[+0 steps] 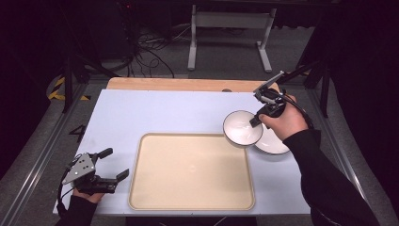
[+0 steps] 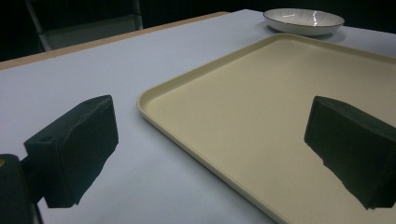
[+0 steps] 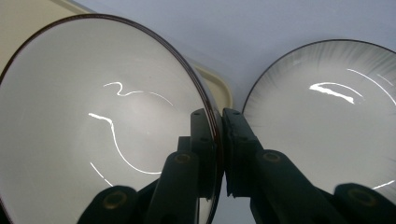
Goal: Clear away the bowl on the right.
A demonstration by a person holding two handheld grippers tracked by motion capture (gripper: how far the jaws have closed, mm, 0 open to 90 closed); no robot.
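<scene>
My right gripper (image 1: 254, 121) is shut on the rim of a white bowl (image 1: 242, 127) with a dark edge and holds it above the table, over the far right corner of the beige tray (image 1: 146, 188). In the right gripper view the two jaws pinch the bowl (image 3: 93, 130) rim, one inside and one outside. A white plate (image 1: 274, 144) lies on the table just right of the bowl, also seen as plate (image 3: 322, 126) and plate (image 2: 303, 21). My left gripper (image 1: 116, 163) rests open at the tray's near left, with nothing between its jaws.
A light blue mat (image 1: 155, 110) covers the table; a wooden strip (image 1: 179, 84) runs along its far edge. Beyond it stand a white frame (image 1: 230, 21) and cables on the floor.
</scene>
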